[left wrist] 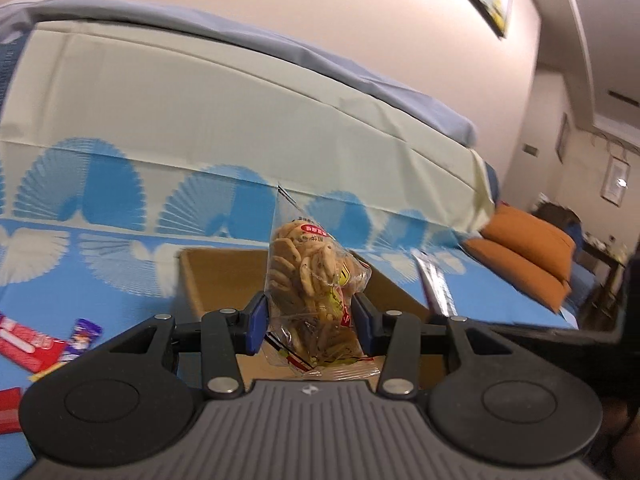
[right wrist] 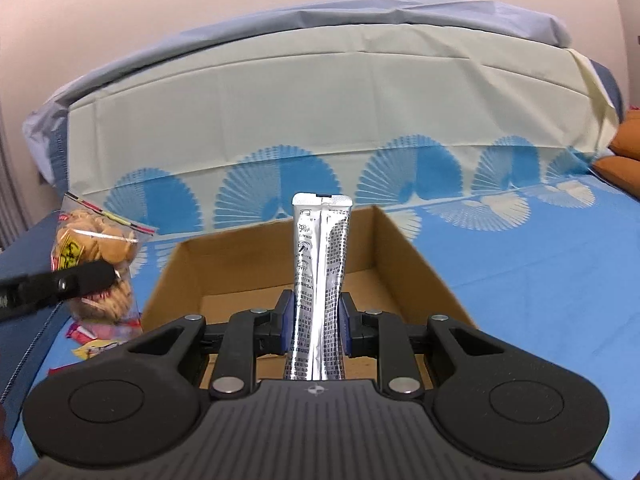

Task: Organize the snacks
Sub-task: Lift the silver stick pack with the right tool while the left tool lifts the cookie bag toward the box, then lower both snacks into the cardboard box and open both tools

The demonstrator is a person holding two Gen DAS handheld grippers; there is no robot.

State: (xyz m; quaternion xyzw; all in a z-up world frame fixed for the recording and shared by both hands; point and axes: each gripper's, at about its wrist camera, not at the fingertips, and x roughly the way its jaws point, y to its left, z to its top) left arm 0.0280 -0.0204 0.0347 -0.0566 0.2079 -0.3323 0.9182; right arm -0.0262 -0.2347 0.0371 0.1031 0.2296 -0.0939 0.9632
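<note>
My left gripper is shut on a clear bag of biscuits, held upright just in front of an open cardboard box. My right gripper is shut on a silver foil snack packet that stands upright over the cardboard box. In the right wrist view the bag of biscuits hangs left of the box, with a black finger of the left gripper across it. In the left wrist view the silver packet shows to the right of the box.
The box sits on a blue cloth with white fan shapes. Red and purple snack packets lie on the cloth to the left, and more lie under the biscuit bag. A pale covered bed rises behind. Orange cushions lie at the right.
</note>
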